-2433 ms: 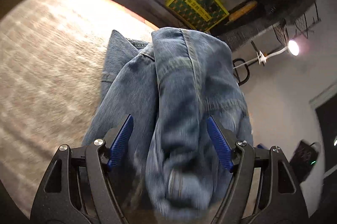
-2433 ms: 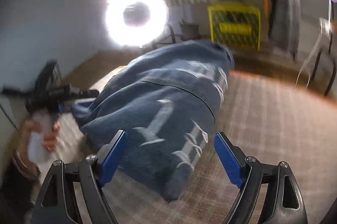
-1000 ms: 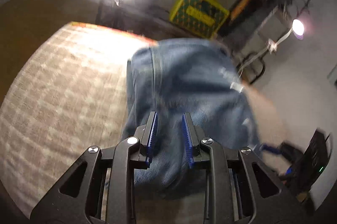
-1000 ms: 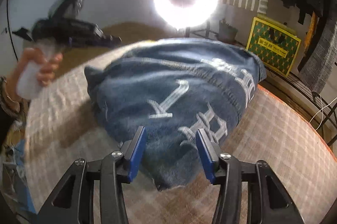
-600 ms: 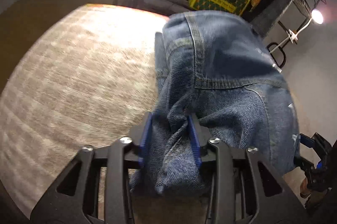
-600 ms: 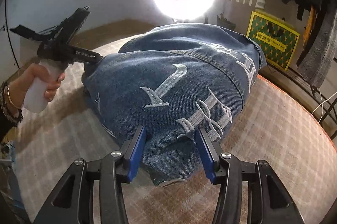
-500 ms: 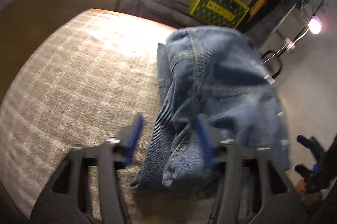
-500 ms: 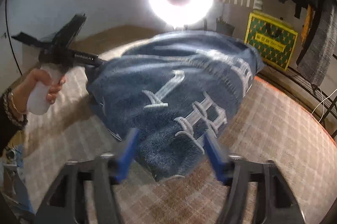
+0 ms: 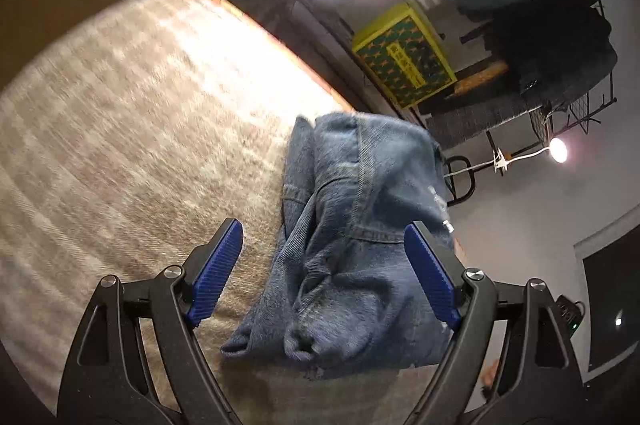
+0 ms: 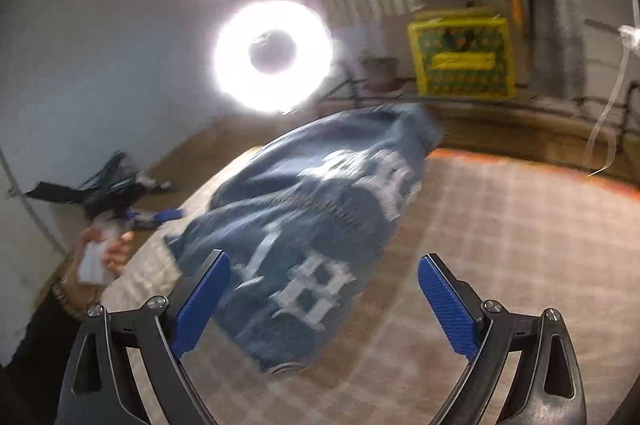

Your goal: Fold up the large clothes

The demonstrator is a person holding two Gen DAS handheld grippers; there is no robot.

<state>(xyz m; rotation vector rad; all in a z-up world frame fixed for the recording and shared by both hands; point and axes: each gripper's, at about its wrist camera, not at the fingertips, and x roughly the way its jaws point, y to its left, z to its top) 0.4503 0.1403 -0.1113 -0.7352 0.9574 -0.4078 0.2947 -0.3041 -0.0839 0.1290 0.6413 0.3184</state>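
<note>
My left gripper [image 9: 324, 275] is opening, its blue pads clear of the folded denim jacket [image 9: 360, 245], which lies between and beyond them. My right gripper [image 10: 324, 301] is also opening, nothing pressed between its pads; the jacket [image 10: 320, 225] lies in front, lettering up. The jacket rests on the checked bench [image 10: 500, 225]. A ring light [image 10: 273, 55] shines behind.
</note>
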